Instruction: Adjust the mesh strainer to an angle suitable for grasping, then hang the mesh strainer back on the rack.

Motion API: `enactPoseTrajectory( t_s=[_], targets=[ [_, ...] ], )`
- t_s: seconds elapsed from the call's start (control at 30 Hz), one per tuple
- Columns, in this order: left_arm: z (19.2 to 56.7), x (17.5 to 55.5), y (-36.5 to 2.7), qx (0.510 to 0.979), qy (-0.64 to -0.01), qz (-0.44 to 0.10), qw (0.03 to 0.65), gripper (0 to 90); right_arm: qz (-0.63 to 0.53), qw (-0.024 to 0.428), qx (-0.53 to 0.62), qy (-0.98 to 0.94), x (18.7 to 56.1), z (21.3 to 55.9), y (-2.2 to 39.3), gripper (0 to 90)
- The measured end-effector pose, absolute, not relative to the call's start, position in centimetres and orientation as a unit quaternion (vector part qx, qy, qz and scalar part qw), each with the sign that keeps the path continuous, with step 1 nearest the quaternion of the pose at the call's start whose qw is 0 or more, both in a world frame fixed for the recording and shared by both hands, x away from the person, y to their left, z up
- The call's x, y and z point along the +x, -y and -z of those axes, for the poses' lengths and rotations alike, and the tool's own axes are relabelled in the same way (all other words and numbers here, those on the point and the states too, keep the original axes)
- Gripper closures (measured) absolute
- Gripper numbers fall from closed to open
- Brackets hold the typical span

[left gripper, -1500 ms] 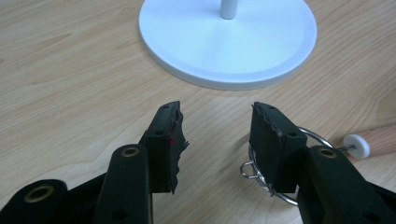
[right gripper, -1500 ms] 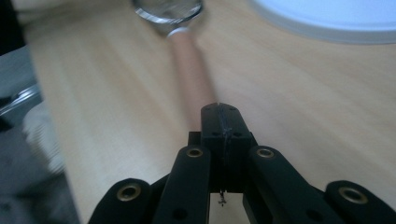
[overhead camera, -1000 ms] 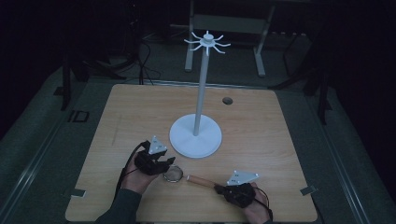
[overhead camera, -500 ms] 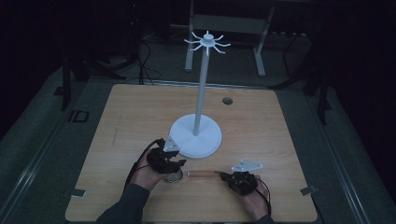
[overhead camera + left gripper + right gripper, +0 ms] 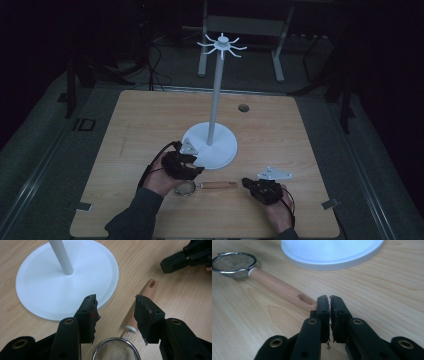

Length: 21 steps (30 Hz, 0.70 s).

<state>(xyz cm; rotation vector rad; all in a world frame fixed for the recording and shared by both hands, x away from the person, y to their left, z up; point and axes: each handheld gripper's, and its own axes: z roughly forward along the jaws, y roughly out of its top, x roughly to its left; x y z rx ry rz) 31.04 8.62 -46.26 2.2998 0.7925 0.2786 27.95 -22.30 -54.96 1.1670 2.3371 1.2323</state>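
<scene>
Left gripper (image 5: pixel 116 315) is hovering with jaws spread wide, straddling the small mesh strainer (image 5: pixel 115 350) just below them. Right gripper (image 5: pixel 329 302) is resting pinched together at the tip of its wooden handle (image 5: pixel 282 290), beside the white stand base (image 5: pixel 332 252).

Small strainer (image 5: pixel 206 186) lies flat on the wooden table (image 5: pixel 150 120), at about 6 o'clock from the white stand (image 5: pixel 212 145). Round steel-rimmed mesh bowl (image 5: pixel 115 350) at the 9 o'clock end, light wooden handle (image 5: pixel 279 288) running toward 3 o'clock, white collar (image 5: pixel 130 328) where the two join. Handle tip has an oval hanging hole (image 5: pixel 151 284). Strainer sits just beside the stand's round base, apart from it. Stand is upright: flat white disc base, thin pole rising from its centre, ring of short radial hooks (image 5: pixel 222 45) on top, all bare.
</scene>
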Motion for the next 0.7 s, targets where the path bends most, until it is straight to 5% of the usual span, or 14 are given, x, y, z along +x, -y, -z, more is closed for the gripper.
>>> enactPoseTrajectory(
  t_s=[0.7],
  targets=[
    [46.4, 32.8, -8.2, 0.906, -0.285, -0.076, 0.304, 52.2, -0.435, 0.157, 0.453, -0.763, 28.4, 54.1, 27.0, 69.2]
  ],
)
